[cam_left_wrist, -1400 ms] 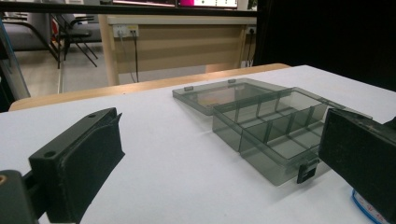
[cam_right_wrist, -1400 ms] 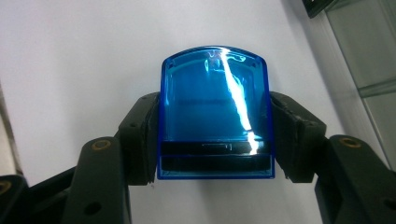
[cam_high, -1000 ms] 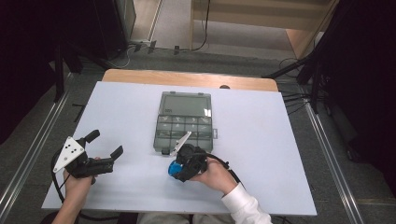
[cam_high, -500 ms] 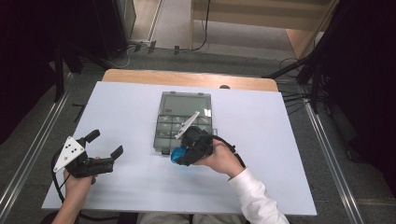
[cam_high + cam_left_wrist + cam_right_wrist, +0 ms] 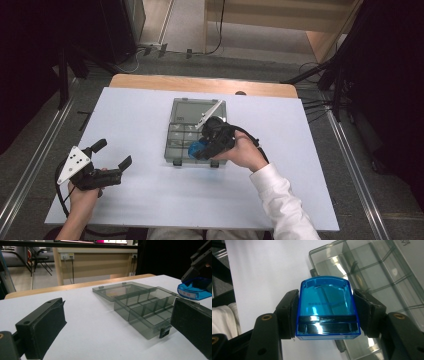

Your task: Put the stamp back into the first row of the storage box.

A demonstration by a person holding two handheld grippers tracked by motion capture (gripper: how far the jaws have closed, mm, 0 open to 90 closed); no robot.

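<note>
Having lifted off the counter (image 5: 150, 120), the right claw (image 5: 327, 312) is gripping the blue case (image 5: 327, 307), carrying it over the compartment box (image 5: 192, 132); left claw (image 5: 110, 325) is idling open.

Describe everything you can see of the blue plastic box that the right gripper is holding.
The blue plastic box is small, see-through and glossy, with one rounded end and a darker band across the squared end. A line of small print runs across its top face, too small to read. It is held off the table, clamped on its two sides by the right gripper, whose pads press against it. It hangs above the near edge of the open grey compartment case.
</note>
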